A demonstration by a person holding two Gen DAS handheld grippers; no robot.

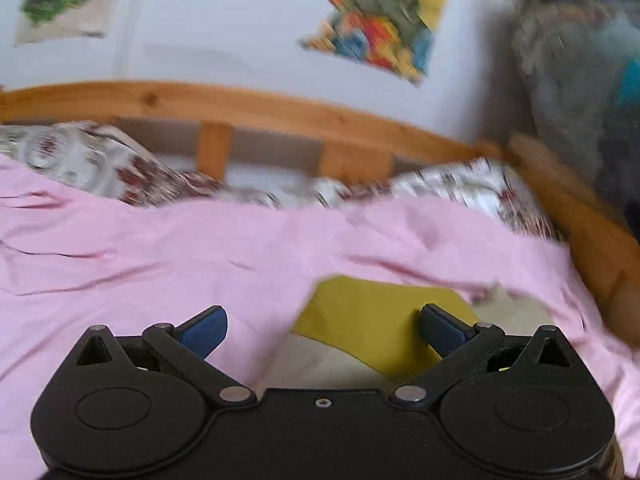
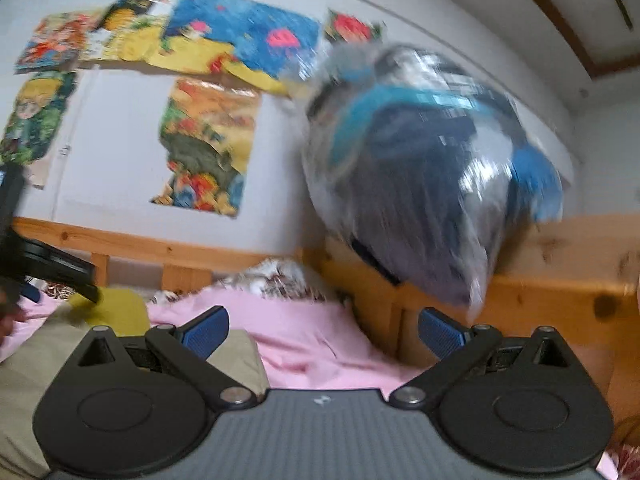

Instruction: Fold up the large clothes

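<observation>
1. My left gripper (image 1: 323, 330) has its jaws spread wide w/ nothing between them; it hangs over the garment, not touching it. My right gripper (image 2: 323, 332) is also wide open and empty, aimed toward the bed corner.
2. The garment (image 1: 376, 320), beige w/ an olive-yellow panel, lies on the pink sheet (image 1: 160, 248), right in front of the left gripper. Only a patch shows; pink cloth overlaps its far edge. The yellow part tapers away toward the headboard, but I can't tell the long axis for sure from either view.
3. Surface: a bed w/ pink sheet, patterned pillows (image 1: 96, 164) at the far end, and a pine bed frame (image 1: 248, 108) w/ slats behind them. White wall (image 1: 224, 28) w/ colourful posters (image 1: 384, 16).
4. Right wrist view only: the beige garment (image 2: 36, 356) stretches toward the lower left under my gripper, the left tool (image 2: 44, 264) comes in at the left edge above the yellow patch, and a clear plastic bag (image 2: 432, 184) of dark and blue stuff sits on the wooden footboard corner (image 2: 540, 280). More posters (image 2: 208, 144) too.
5. Left wrist view only: both pillows and the slat gaps, though blurred.
</observation>
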